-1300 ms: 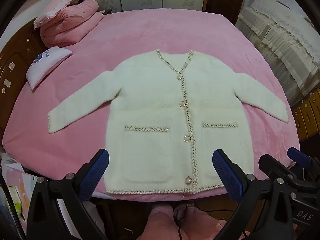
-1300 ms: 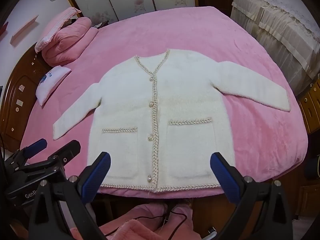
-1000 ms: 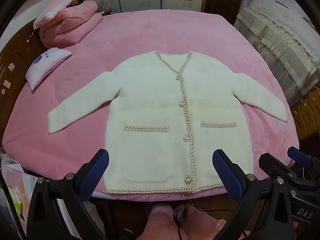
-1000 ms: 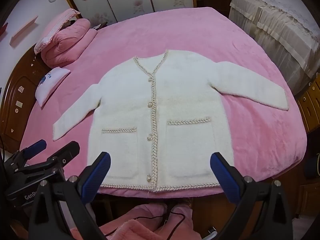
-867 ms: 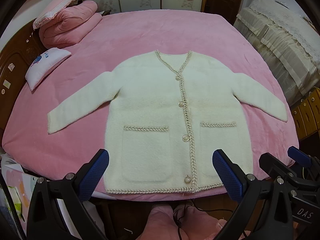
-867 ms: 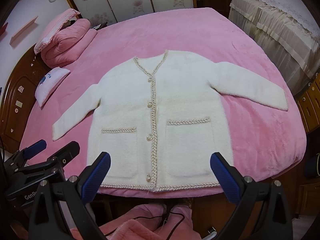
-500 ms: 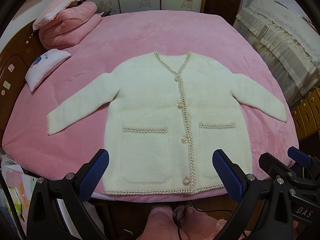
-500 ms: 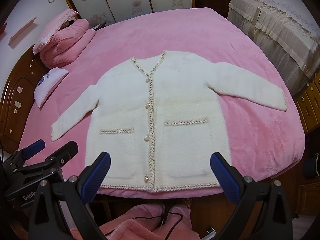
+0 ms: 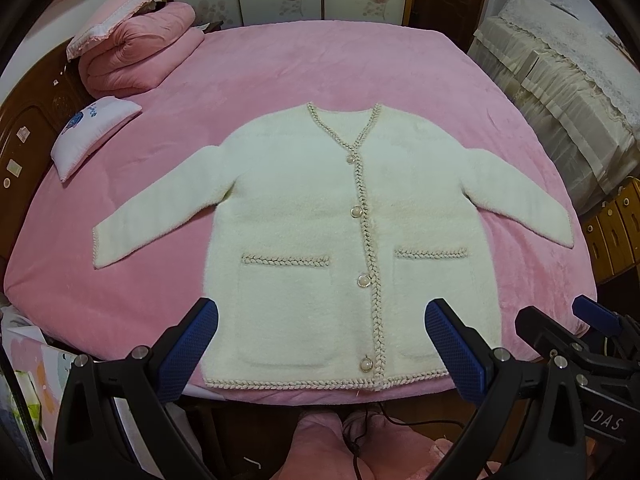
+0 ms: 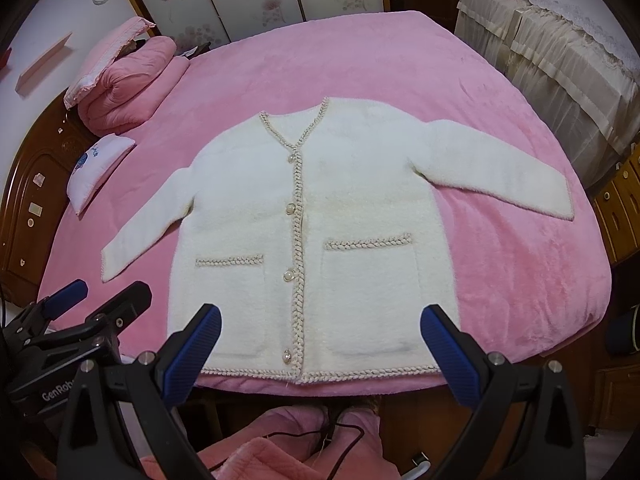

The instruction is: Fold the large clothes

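A cream fluffy cardigan (image 9: 304, 216) (image 10: 352, 200) with braided trim, pearl buttons and two front pockets lies flat and face up on the pink bed, both sleeves spread out to the sides. Its hem reaches the bed's near edge. My left gripper (image 9: 320, 344) hovers open above the hem, its blue pads wide apart and holding nothing. My right gripper (image 10: 320, 344) is open too, over the hem and the right pocket. The right gripper (image 9: 576, 344) shows at the left wrist view's right edge, the left gripper (image 10: 80, 320) at the right wrist view's lower left.
The pink bed (image 9: 320, 64) (image 10: 520, 264) carries a folded pink quilt with a pillow (image 9: 132, 52) and a small white cushion (image 9: 92, 132) at its far left. A dark wooden headboard (image 9: 24, 128) stands on the left. Lace-covered furniture (image 9: 568, 92) is on the right. Pink-slippered feet (image 9: 360, 448) and a cable lie below.
Both views have shifted slightly: the cardigan sits a little further left and higher in the right wrist view. Both grippers stay open and the garment has not moved.
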The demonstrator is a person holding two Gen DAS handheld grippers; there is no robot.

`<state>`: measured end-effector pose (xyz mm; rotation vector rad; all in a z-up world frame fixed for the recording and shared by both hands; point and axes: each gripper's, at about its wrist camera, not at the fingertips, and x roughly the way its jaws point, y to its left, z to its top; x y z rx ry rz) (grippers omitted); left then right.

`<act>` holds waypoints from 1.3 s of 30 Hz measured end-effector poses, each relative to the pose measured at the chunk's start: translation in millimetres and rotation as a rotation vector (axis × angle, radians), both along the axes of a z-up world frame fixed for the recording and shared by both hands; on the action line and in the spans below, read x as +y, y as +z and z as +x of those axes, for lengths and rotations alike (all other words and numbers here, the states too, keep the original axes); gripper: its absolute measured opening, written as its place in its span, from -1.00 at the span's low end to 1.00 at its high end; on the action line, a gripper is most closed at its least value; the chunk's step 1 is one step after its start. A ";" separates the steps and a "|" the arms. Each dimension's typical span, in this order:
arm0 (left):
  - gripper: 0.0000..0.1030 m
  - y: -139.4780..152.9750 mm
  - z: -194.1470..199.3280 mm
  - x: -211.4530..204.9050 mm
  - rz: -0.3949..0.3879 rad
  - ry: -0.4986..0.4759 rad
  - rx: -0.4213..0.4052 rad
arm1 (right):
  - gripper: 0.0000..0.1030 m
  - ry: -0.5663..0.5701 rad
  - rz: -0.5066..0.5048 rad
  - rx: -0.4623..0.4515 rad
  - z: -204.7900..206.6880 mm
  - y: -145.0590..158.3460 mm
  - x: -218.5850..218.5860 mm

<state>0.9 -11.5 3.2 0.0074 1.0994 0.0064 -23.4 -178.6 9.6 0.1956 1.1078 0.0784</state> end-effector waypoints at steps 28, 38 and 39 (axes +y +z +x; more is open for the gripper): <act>0.98 -76.3 -2.2 72.8 -0.122 0.345 0.219 | 0.94 0.236 -0.078 -0.089 35.2 -20.1 9.5; 0.98 -116.9 -10.3 276.0 -0.451 0.791 0.204 | 0.94 0.426 -0.076 0.007 93.2 -40.5 127.6; 0.98 -124.4 -8.9 305.0 -0.504 0.842 0.197 | 0.94 0.438 -0.083 0.018 99.3 -41.6 143.7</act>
